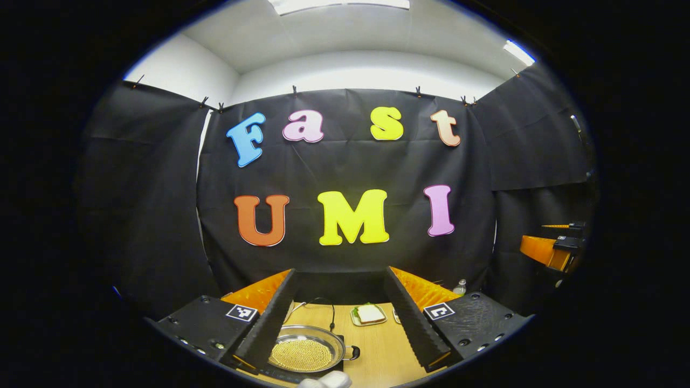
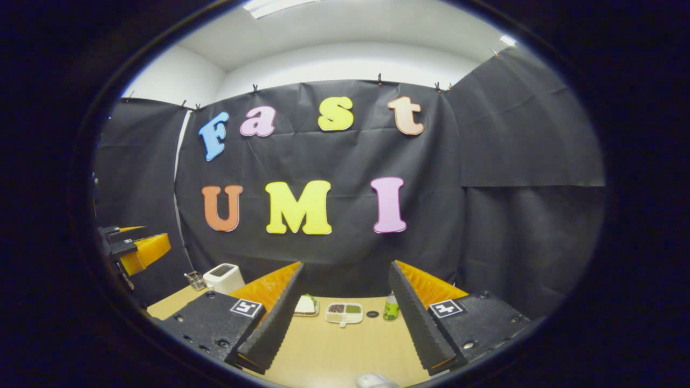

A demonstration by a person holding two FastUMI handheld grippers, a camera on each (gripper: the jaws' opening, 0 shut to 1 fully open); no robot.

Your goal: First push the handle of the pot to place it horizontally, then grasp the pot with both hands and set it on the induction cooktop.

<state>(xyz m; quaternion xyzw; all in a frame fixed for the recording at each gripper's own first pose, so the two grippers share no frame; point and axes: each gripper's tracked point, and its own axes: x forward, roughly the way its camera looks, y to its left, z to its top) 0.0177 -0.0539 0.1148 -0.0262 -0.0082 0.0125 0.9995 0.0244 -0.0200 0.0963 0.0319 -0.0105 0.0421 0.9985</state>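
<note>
A shallow metal pot (image 1: 305, 353) holding small yellow grains lies low between my left gripper's fingers. Its short side handle (image 1: 353, 353) points right. It seems to rest on a black slab, the induction cooktop (image 1: 340, 345), whose cable (image 1: 323, 307) loops behind it. My left gripper (image 1: 341, 272) is open, held above and short of the pot, touching nothing. My right gripper (image 2: 346, 265) is open too, over bare wooden table (image 2: 345, 350). Each gripper also appears off to the side in the other's view: the right gripper (image 1: 555, 245) and the left gripper (image 2: 135, 245).
A plate with a sandwich (image 1: 369, 314) (image 2: 306, 305) sits behind the pot. Farther right stand a divided dish of grains (image 2: 344, 312), a small dark disc (image 2: 372, 313) and a green bottle (image 2: 391, 307). A white toaster (image 2: 223, 277) and a wire rack (image 2: 195, 280) are at the back left.
</note>
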